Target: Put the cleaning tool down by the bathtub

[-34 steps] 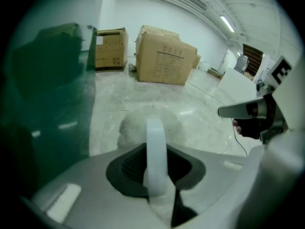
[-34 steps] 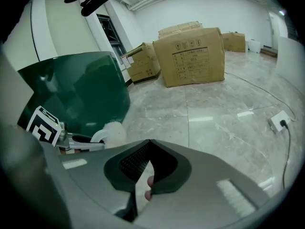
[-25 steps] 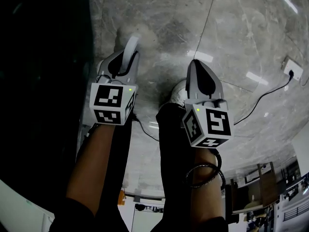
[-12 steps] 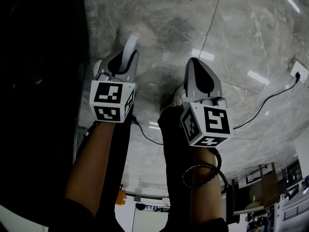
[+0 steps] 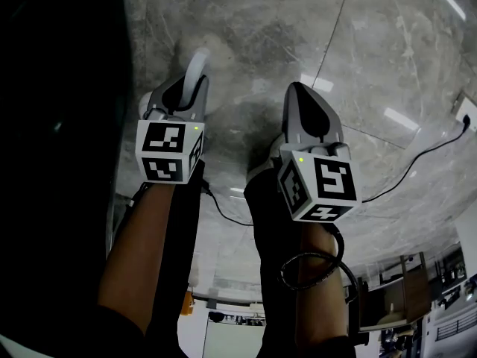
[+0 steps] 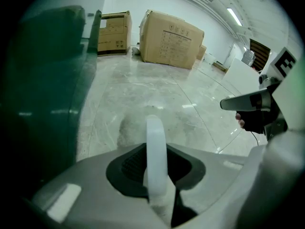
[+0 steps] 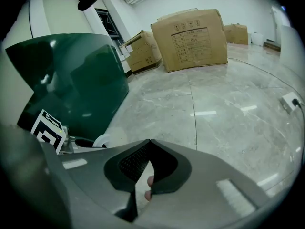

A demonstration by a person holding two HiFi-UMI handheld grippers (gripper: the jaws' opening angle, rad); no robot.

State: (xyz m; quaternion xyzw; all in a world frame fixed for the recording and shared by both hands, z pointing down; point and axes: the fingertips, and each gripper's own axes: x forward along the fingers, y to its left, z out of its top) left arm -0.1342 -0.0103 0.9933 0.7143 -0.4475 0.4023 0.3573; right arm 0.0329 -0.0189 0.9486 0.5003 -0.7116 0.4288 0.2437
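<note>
The cleaning tool is a narrow white curved piece that sticks out past the jaws of my left gripper, which is shut on it. In the head view the cleaning tool points forward over the marble floor, with the left gripper right next to the dark green bathtub. The bathtub wall fills the left of the left gripper view. My right gripper hangs over the floor to the right, shut and holding nothing. Its jaws meet tip to tip, and the bathtub stands to its left.
Large cardboard boxes stand on the floor far ahead. A wall socket with a black cable lies to the right. The person's dark trouser legs and a pale shoe are below the grippers. A cable loop hangs at the right wrist.
Both grippers have drifted slightly left toward the bathtub, and the view has shifted so the socket sits nearer the right edge. The left gripper still holds the tool.
</note>
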